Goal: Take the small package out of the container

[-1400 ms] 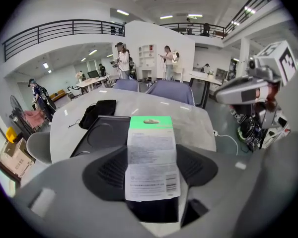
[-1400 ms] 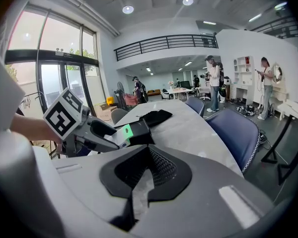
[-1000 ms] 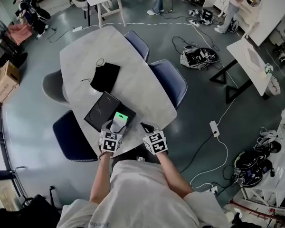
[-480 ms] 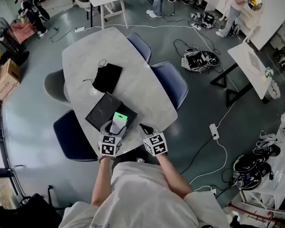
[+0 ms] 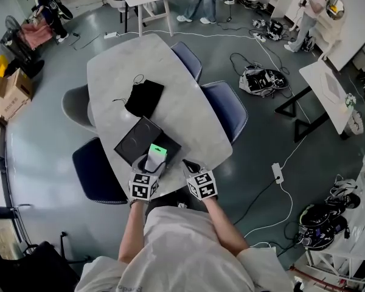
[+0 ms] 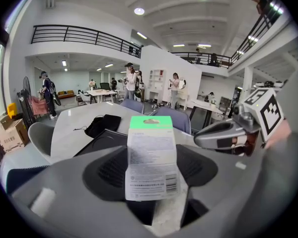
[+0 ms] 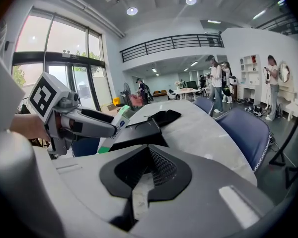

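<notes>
A pale, marble-patterned oval table (image 5: 176, 114) carries just two things directly on its top. A black pouch (image 5: 145, 97) lies flat at about 11 o'clock from the table's middle in the head view, with a thin cord (image 5: 123, 98) trailing off it toward 9 o'clock. The flat black container (image 5: 135, 142) sits at about 7 o'clock, near the table's near edge and apart from the pouch.
</notes>
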A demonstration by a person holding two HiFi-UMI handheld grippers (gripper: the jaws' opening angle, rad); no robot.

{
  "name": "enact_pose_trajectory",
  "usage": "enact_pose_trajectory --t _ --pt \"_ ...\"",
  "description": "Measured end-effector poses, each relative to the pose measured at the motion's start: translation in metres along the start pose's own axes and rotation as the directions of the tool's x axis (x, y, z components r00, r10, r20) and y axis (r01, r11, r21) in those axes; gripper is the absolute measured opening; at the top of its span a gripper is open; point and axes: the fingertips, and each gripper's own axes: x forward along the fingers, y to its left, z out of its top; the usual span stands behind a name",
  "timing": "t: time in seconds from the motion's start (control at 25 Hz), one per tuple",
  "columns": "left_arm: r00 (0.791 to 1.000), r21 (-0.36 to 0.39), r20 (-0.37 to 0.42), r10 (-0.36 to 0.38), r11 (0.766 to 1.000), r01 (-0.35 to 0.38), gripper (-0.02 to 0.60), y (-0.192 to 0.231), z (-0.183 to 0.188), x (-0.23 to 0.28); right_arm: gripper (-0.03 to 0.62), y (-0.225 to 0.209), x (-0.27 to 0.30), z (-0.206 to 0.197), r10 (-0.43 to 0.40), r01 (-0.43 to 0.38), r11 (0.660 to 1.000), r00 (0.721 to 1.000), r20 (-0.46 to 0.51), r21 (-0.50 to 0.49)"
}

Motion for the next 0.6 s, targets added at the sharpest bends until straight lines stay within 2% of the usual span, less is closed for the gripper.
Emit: enact_pose_trajectory --t 0.48,0.6 --pt "1.0 -0.019 0.016 0.004 1.0 -0.004 0.354 0.008 0.001 -0.006 0.003 0.004 0.009 -0.001 0.018 -0.018 0.999 1.0 0.01 0.049" --pt "1.0 -0.044 0.015 -0.01 0.999 0.011 0.354 0.009 -0.002 -0.008 0.002 0.009 0.012 0.001 0.029 -0.03 0.997 0.999 0.022 0.075"
